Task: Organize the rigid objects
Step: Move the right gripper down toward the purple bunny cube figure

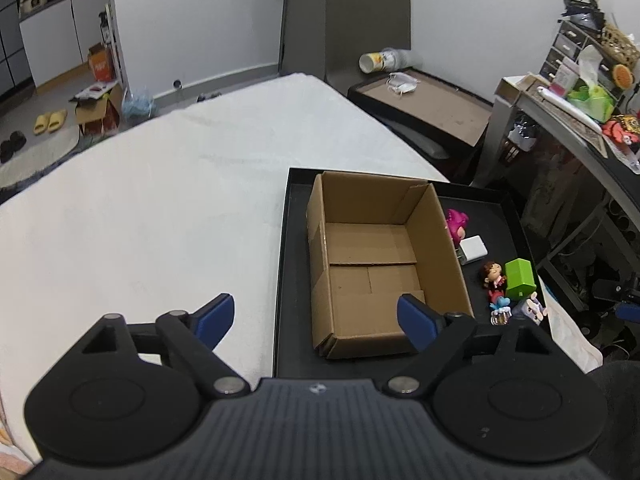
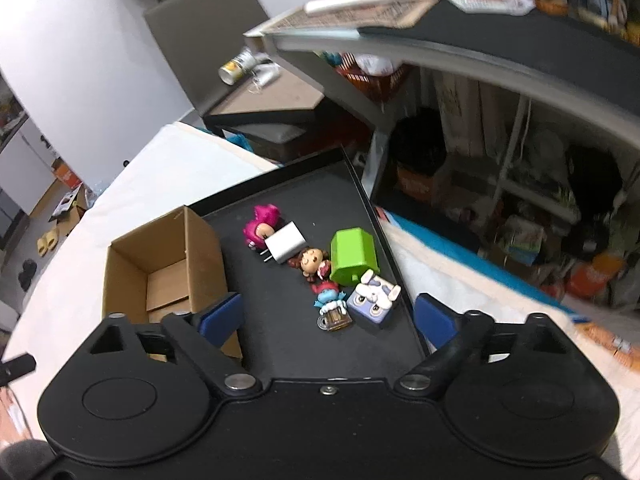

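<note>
While both sets of jaws stand wide with nothing between them, the left gripper (image 1: 316, 316) hangs over the near end of the empty cardboard box (image 1: 376, 264), and the right gripper (image 2: 328, 314) over the small toys (image 2: 332, 276) clustered beside that box on the black tray (image 2: 280, 344), probably ready for loading.
</note>
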`<control>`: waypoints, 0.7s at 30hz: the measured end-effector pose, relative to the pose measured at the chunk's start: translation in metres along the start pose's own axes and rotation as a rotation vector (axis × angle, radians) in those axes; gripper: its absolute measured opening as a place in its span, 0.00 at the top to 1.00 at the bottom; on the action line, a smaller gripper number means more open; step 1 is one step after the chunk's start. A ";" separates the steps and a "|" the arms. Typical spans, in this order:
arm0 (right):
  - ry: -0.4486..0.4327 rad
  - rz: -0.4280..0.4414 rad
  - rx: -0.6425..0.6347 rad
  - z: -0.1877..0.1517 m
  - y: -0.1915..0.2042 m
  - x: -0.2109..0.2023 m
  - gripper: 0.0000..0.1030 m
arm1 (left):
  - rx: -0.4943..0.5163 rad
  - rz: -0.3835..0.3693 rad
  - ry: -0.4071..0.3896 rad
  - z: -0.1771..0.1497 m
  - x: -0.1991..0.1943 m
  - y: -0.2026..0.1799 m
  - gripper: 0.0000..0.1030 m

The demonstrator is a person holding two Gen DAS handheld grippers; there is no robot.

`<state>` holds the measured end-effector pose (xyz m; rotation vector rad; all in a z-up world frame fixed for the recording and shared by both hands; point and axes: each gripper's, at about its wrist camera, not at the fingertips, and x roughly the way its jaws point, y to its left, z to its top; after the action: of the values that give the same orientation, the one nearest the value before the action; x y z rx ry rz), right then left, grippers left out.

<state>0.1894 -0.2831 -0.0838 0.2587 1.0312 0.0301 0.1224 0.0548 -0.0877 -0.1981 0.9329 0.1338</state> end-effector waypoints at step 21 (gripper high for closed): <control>0.195 -0.001 0.224 0.011 -0.037 0.077 0.44 | -0.174 0.038 0.268 0.031 0.091 -0.002 0.63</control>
<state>0.2353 -0.3101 -0.1516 0.4665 1.2304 -0.0627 0.2005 0.0625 -0.1428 -0.3661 1.1936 0.2283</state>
